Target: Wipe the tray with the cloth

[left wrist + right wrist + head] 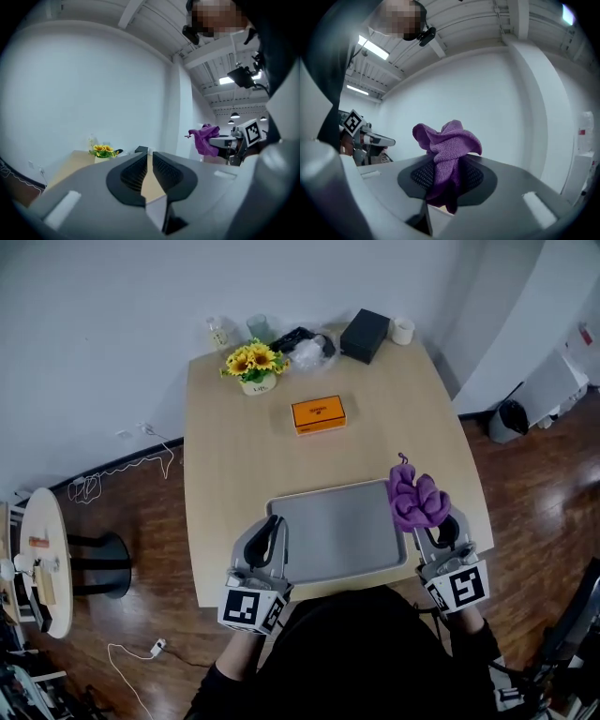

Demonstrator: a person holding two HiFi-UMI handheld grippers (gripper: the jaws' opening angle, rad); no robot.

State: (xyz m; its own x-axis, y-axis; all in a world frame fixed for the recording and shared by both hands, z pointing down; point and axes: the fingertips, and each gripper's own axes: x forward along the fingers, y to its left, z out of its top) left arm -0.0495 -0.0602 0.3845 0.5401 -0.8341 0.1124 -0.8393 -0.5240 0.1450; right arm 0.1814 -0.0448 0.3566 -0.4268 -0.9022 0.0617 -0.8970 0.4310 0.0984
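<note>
In the head view, the grey tray (328, 535) lies bare at the 6 o'clock edge of the table (234, 446), just in front of the person. The left gripper (273, 524) shows over the tray's 9 o'clock rim. The right gripper (441, 526) is at its 3 o'clock side, with the purple cloth (415, 498) bunched above its tips. An orange box (319, 414) sits at the tray's 12 o'clock, well apart.

In the left gripper view, the jaws are together with nothing between them.

In the right gripper view, the jaws are clamped on the cloth's lower folds, and most of the wad billows free above the pads.

Nothing pins the tray, so I judge that a firm wipe could slide it across the table. The pinch also takes only a narrow fold, so friction against the tray could drag the cloth out.
</note>
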